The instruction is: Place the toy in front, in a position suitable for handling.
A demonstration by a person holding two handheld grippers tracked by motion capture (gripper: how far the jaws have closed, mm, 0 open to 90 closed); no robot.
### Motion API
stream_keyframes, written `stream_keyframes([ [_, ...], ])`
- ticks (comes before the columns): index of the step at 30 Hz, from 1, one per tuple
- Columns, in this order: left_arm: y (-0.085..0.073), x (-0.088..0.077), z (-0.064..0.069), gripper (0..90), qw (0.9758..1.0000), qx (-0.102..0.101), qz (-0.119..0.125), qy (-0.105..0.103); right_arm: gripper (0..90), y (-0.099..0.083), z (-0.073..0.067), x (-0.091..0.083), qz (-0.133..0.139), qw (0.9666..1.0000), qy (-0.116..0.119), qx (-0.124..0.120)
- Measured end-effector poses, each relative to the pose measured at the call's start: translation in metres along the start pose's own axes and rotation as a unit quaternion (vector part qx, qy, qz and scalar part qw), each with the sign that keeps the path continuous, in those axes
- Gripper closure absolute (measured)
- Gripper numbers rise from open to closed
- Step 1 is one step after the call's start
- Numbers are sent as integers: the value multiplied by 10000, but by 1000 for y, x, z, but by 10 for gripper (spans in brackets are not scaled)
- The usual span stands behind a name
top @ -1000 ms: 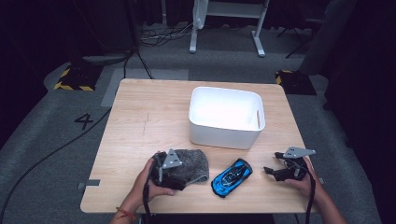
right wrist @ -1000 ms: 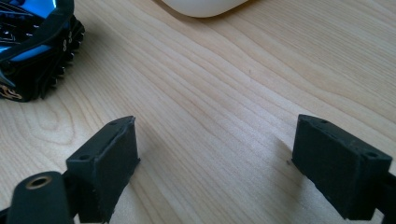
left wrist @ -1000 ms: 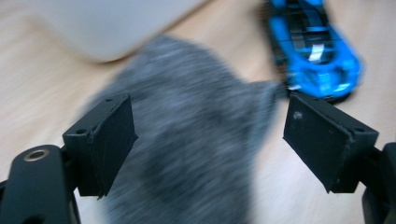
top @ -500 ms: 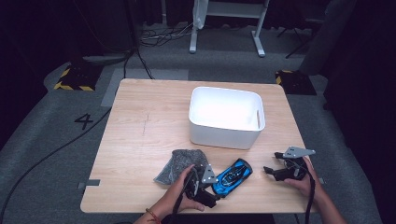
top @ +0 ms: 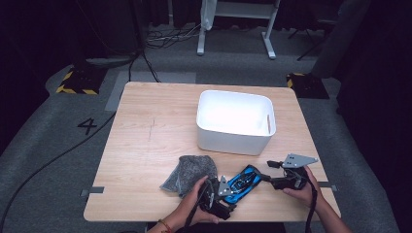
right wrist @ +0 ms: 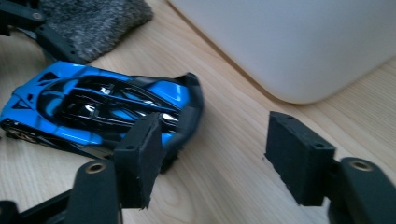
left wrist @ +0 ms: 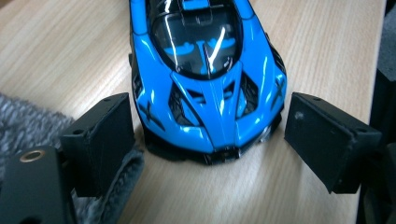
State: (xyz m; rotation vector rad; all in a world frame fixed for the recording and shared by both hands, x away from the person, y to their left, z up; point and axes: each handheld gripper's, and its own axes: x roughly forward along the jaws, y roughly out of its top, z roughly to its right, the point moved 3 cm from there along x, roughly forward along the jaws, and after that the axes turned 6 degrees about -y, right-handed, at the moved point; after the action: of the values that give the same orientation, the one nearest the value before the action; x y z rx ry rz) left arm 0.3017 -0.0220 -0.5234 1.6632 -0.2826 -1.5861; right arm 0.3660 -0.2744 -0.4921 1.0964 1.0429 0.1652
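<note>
- a glossy blue toy sports car with black trim and a dark tinted canopy (top: 244, 180) (left wrist: 208, 74) (right wrist: 100, 108) stands on its wheels near the front edge of the wooden table, set at a slant, its nose toward the near left and its tail toward the far right.
- a grey fuzzy cloth (top: 189, 173) (left wrist: 28, 126) (right wrist: 91, 18) lies crumpled just left of the car.
- a white rectangular plastic bin (top: 235, 138) (right wrist: 289, 42) sits upright beyond the car, its open top up.
</note>
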Motion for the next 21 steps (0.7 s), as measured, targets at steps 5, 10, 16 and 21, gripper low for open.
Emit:
stream_keyframes([
  [5, 6, 6, 0, 164, 9999, 41, 50, 108, 503, 1, -4, 8, -172, 9998, 136, 36],
  [10, 8, 8, -4, 156, 9998, -52, 73, 196, 630, 0, -2, 7, -201, 9992, 311, 125],
  [16, 9, 5, -16, 154, 9993, -181, 10, 325, 651, 0, -1, 5, -300, 9983, 448, 202],
  [21, 14, 4, -23, 155, 9987, -74, -102, 486, 635, 0, 0, 0, -364, 9977, 549, 156],
])
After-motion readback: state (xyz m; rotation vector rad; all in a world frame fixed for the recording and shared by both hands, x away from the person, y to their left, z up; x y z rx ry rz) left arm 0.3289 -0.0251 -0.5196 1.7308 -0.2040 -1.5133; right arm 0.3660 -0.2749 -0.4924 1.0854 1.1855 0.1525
